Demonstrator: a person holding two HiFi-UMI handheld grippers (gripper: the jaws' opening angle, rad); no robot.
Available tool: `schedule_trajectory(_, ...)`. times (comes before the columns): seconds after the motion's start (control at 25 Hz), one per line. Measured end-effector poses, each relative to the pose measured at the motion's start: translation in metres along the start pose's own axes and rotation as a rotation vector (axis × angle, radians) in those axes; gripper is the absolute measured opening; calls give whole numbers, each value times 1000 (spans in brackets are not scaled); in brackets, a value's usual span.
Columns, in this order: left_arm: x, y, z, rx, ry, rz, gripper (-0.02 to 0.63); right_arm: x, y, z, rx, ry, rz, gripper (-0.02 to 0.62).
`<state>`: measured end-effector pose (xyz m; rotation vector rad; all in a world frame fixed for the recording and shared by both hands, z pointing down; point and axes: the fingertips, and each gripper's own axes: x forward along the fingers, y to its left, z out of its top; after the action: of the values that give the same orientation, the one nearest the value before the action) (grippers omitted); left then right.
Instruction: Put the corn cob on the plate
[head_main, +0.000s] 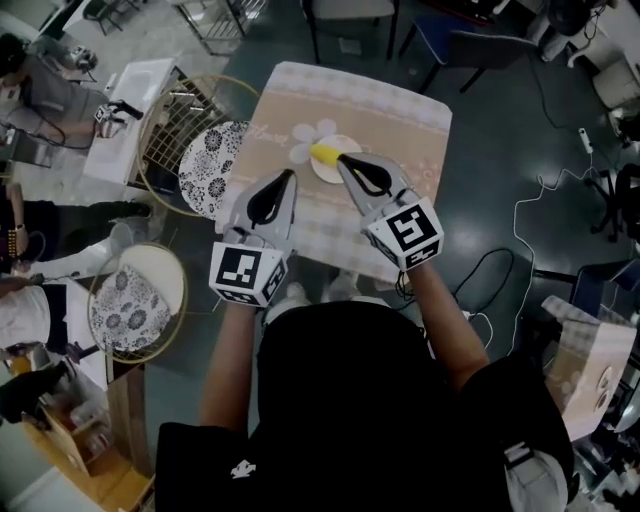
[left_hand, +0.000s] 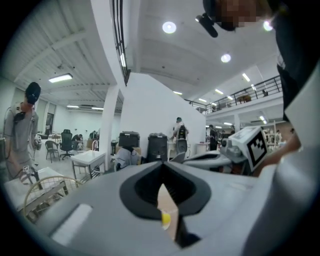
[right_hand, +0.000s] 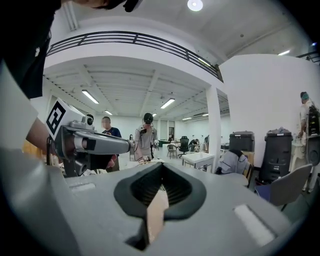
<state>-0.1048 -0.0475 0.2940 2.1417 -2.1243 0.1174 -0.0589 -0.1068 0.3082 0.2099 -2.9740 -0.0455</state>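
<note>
At the far left of the head view, a round patterned seat (head_main: 212, 165) is seen beside the bench (head_main: 400, 115). It is no part of the job and is best left alone.

Next comes the left hand-held gripper (head_main: 290, 176). Its jaws are shut tight and nothing is held in them. In the left gripper view, only a strip of the bench cloth and a small yellow bit of the corn cob (left_hand: 165, 218) can be seen through the gap behind the closed tips. This gripper is held above the bench and is pointed nearly level.

In the middle of the bench the plate (head_main: 325, 174) is found, and the corn cob (head_main: 325, 153) is lying on it. So the job looks done, as far as can be judged.

To the right, the right hand-held gripper (head_main: 341, 160) is held with its tip over the plate, very close to the corn cob in the head view. Its jaws are also shut with nothing in them, as is shown in the right gripper view.

The step in hand seems to be pulling away. It is best done slowly, up and back, so that the corn cob is not bumped or rolled off the plate. The right tip should be watched most, since it is the nearest. The jaws are best left closed so that nothing is caught.
</note>
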Motion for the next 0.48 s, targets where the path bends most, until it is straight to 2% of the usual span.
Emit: schedule_trajectory(0.48,-46,19,-5,-13,-35,-68,9,-2,45,12,14,-5,-74,2)
